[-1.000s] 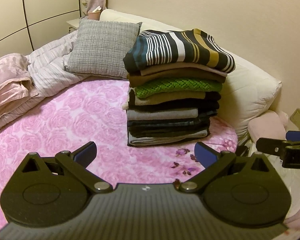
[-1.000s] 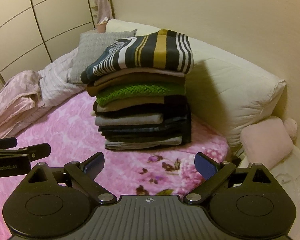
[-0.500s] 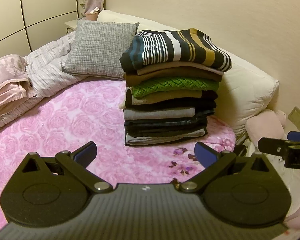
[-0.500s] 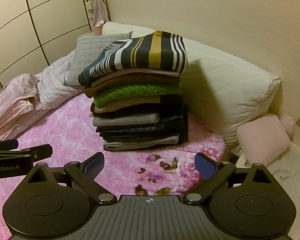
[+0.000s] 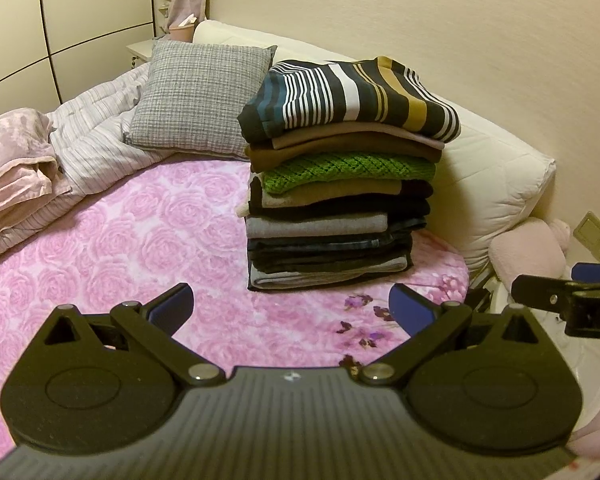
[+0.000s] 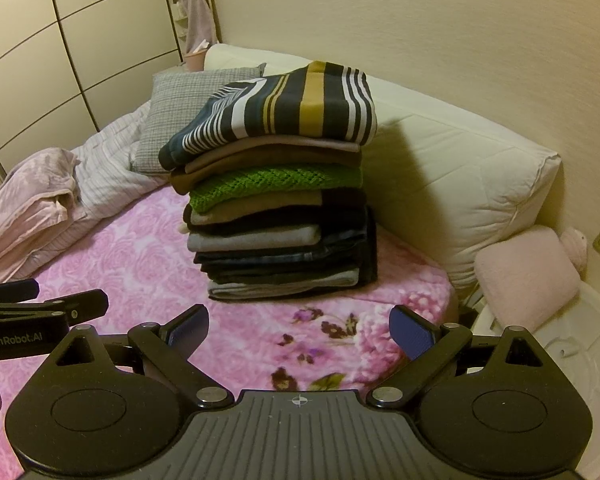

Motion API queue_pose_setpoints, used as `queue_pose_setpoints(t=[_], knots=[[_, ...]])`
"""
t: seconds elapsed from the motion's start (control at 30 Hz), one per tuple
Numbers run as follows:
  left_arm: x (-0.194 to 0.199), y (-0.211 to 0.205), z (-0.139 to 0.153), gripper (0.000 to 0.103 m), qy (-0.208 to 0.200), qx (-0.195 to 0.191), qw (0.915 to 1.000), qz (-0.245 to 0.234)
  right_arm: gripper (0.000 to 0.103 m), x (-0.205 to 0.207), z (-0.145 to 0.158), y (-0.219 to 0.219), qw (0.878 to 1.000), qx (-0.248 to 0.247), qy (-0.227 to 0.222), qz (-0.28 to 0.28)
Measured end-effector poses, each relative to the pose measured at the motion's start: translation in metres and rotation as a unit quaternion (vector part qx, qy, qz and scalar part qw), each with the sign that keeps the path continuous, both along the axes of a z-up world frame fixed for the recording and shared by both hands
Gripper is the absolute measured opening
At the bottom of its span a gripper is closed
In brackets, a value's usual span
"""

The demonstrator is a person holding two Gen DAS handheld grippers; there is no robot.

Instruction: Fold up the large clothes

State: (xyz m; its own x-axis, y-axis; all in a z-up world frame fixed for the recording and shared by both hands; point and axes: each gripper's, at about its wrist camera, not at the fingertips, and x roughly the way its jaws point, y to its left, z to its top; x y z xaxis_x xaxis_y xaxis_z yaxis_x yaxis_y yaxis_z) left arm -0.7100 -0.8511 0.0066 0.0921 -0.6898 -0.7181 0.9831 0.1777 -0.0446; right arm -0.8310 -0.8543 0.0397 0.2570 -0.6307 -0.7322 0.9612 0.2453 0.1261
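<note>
Our left tongs (image 5: 290,308) are spread wide and hold nothing; our right tongs (image 6: 300,328) are the same. Both hang over the pink rose blanket (image 5: 100,240). Far left of the tongs lies a crumpled pink quilt (image 5: 12,168); ahead stands the stack of folded clothes (image 5: 340,208), the striped sweater (image 5: 352,100) on top overhanging the layers below. We judge the pile tall and a little uneven, so a nudge from either tongs, or another garment dropped off-centre, could topple it against the white pillow (image 5: 492,176) to the right. No unfolded garment is in view, and the stack's far side is hidden.
</note>
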Motion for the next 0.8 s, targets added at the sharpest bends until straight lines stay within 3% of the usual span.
queue_pose_setpoints(t=[0.6,0.8], knots=[[0.0000,-0.0014,-0.0065,0.102,0.006,0.013,0.9999,-0.001,0.094,0.0043,-0.0060,0.0059,1.000,0.009,-0.001,-0.001],[0.0029,-0.0005,-0.0049,0.102,0.012,-0.001,0.9999,0.003,0.094,0.0052,-0.0063,0.0053,1.000,0.009,-0.001,-0.002]])
